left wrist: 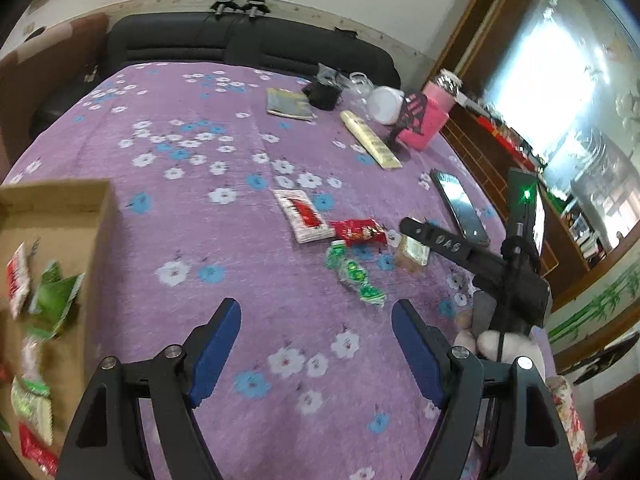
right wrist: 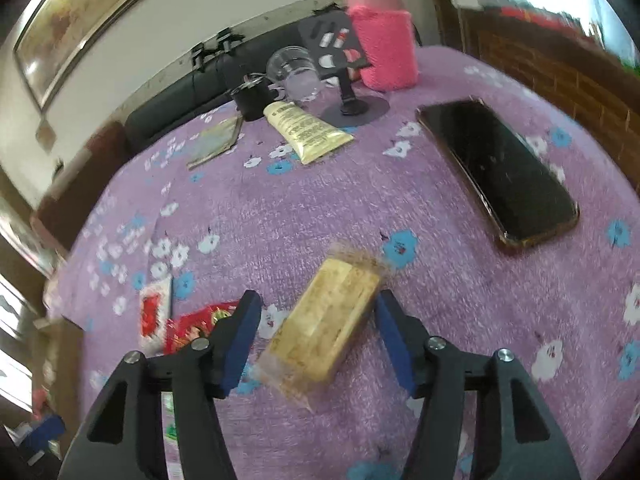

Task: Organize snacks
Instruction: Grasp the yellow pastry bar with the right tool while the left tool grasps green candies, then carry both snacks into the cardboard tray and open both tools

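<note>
Wrapped tan snack bar (right wrist: 326,332) flat on purple cloth (right wrist: 280,208), long axis diagonal, far end up-right. Between parted right gripper (right wrist: 318,334) pads, untouched. Phone (right wrist: 498,172) beyond, red packets (right wrist: 192,326) left. Left gripper (left wrist: 316,350) wide, empty; box (left wrist: 56,216) left.

Black phone (right wrist: 498,172), cream tube (right wrist: 306,132), pink-sleeved bottle (right wrist: 382,46) — on purple flowered cloth (right wrist: 280,208)

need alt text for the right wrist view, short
The right gripper hangs open over a wrapped tan snack bar on a purple floral cloth, its jaws either side of the bar. A black phone, cream tube and pink-sleeved bottle lie beyond.
</note>
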Demonstrator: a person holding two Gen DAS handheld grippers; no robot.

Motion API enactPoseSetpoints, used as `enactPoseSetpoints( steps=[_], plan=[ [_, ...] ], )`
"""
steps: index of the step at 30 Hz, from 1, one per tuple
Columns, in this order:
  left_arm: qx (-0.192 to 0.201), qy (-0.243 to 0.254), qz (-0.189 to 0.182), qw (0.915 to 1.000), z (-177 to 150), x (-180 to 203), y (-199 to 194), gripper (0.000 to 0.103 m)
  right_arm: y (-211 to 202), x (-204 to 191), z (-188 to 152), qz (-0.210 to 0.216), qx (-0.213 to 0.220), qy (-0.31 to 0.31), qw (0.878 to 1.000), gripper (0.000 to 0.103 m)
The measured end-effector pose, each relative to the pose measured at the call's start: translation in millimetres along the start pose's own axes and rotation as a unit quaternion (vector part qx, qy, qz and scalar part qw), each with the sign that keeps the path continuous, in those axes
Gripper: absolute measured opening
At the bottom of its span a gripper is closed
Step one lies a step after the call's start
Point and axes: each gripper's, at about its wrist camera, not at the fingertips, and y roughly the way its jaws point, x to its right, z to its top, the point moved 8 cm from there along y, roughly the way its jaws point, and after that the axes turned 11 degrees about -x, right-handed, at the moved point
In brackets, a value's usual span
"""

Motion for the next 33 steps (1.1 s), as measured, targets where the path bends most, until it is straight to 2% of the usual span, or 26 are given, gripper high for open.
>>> enactPoseSetpoints(
  steps=[1, 2, 5, 7, 9, 11, 12, 15, 18, 19, 20, 22, 25, 27, 28, 29, 33],
  plan=[
    [-0.003, 0.005, 0.002, 1.0000, 2, 4, 6, 0.081, 0, -2, -1, -0.009, 0.001, -0.010, 1.000, 0.056],
    [-0.007, 0.012, 0.005, 0.9999, 3, 10, 13, 0.081, 0, -2, -2, -0.020, 0.000, -0.016, 1.000, 0.039],
    [-0.013, 0.031, 0.014, 0.9993, 9, 24, 30, 0.081, -1, 0, -2, -0.015, -0.005, -0.019, 1.000, 0.031],
    [-0.009, 0.053, 0.038, 0.9979, 14, 34, 42, 0.081, -2, 5, -2, -0.001, -0.011, -0.009, 1.000, 0.030],
    [-0.007, 0.062, 0.052, 0.9967, 19, 37, 52, 0.081, -6, 11, -1, 0.015, -0.011, 0.002, 1.000, 0.021],
    [-0.015, 0.059, 0.061, 0.9963, 24, 36, 66, 0.079, -9, 15, 0, 0.023, -0.011, 0.008, 1.000, 0.005],
    [-0.020, 0.056, 0.064, 0.9962, 25, 36, 72, 0.078, -10, 16, 0, 0.032, -0.014, 0.011, 0.999, 0.002],
    [-0.031, 0.057, 0.076, 0.9950, 26, 37, 86, 0.074, -8, 16, -1, 0.038, -0.023, 0.007, 0.999, 0.002],
    [-0.030, 0.087, 0.107, 0.9899, 24, 42, 94, 0.045, -8, 14, -1, 0.047, -0.023, 0.005, 0.999, 0.005],
    [-0.028, 0.097, 0.115, 0.9882, 24, 43, 93, 0.027, -7, 14, -1, 0.050, -0.025, 0.005, 0.998, 0.018],
    [-0.030, 0.098, 0.112, 0.9885, 24, 43, 94, 0.018, -6, 13, -2, 0.055, -0.027, 0.006, 0.998, 0.037],
    [-0.033, 0.086, 0.093, 0.9914, 24, 40, 92, 0.018, -5, 8, -2, 0.059, -0.023, -0.002, 0.998, 0.048],
    [-0.027, 0.077, 0.090, 0.9926, 22, 35, 87, 0.018, -1, -7, -4, 0.029, -0.024, -0.047, 0.998, 0.048],
    [-0.026, 0.073, 0.083, 0.9935, 19, 33, 83, 0.018, 2, -15, -5, -0.014, -0.020, -0.081, 0.996, 0.048],
    [-0.022, 0.073, 0.083, 0.9937, 18, 32, 80, 0.018, 3, -18, -6, -0.033, -0.019, -0.094, 0.995, 0.045],
    [-0.019, 0.072, 0.081, 0.9940, 17, 31, 76, 0.018, 4, -18, -7, -0.054, -0.019, -0.101, 0.993, 0.032],
    [-0.005, 0.064, 0.068, 0.9956, 11, 28, 56, 0.018, 1, -11, -7, -0.049, -0.026, -0.089, 0.995, 0.032]
  ],
)
